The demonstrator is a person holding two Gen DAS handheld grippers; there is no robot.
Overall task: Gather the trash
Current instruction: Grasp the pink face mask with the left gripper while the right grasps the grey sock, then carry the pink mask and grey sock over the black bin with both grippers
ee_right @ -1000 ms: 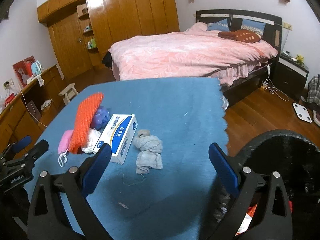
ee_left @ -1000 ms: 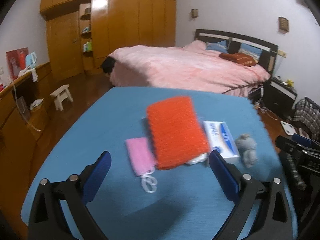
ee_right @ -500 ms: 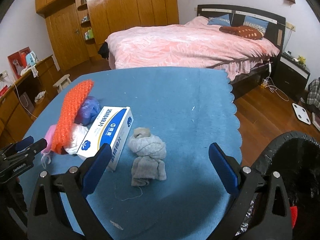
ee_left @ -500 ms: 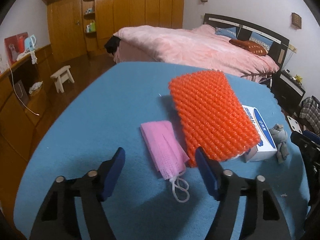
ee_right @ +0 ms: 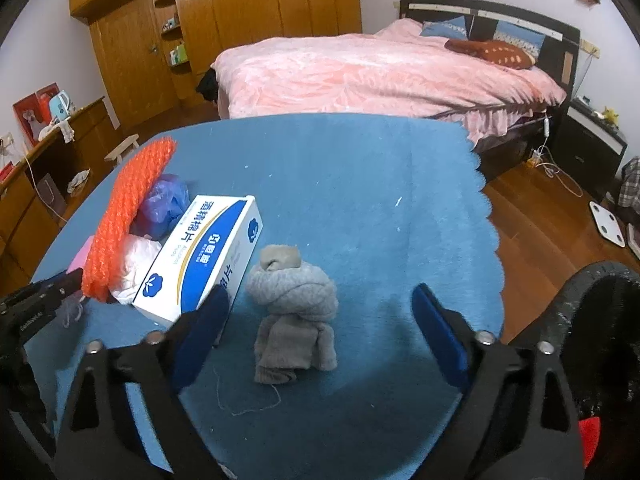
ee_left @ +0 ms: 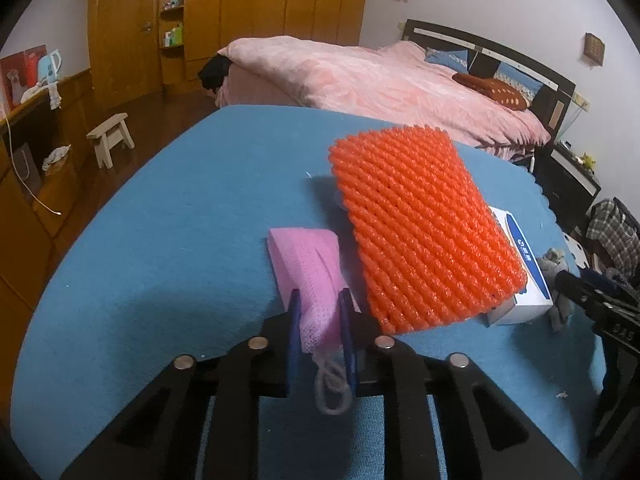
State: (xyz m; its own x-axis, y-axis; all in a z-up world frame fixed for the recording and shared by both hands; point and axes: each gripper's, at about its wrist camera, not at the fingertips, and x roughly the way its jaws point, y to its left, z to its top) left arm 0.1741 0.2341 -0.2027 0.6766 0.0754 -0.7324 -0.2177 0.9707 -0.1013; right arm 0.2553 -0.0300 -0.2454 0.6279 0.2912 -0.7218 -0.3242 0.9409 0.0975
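Note:
A pink face mask (ee_left: 304, 256) lies on the blue table (ee_left: 180, 220). My left gripper (ee_left: 319, 296) is closing, and its blue pads pinch the mask's near end while the ear loop hangs between them. Beside the mask, an orange foam net (ee_left: 420, 232) leans on a white and blue tissue box (ee_right: 208, 256). A rolled grey sock (ee_right: 292, 304) lies between the jaws of my right gripper (ee_right: 320, 294). Those jaws are wide but closing, and the pads do not touch the sock.
A purple plastic bag (ee_right: 166, 204) and a white one (ee_right: 138, 256) are tucked under the foam net. A black bin (ee_right: 600, 320) stands at the table's right edge. Beyond the table are a pink bed (ee_right: 380, 68), a wardrobe and a small stool (ee_left: 112, 136).
My left gripper came down over the pink mask and its jaws closed on it. My right gripper sank toward the grey sock and its jaws narrowed slightly.

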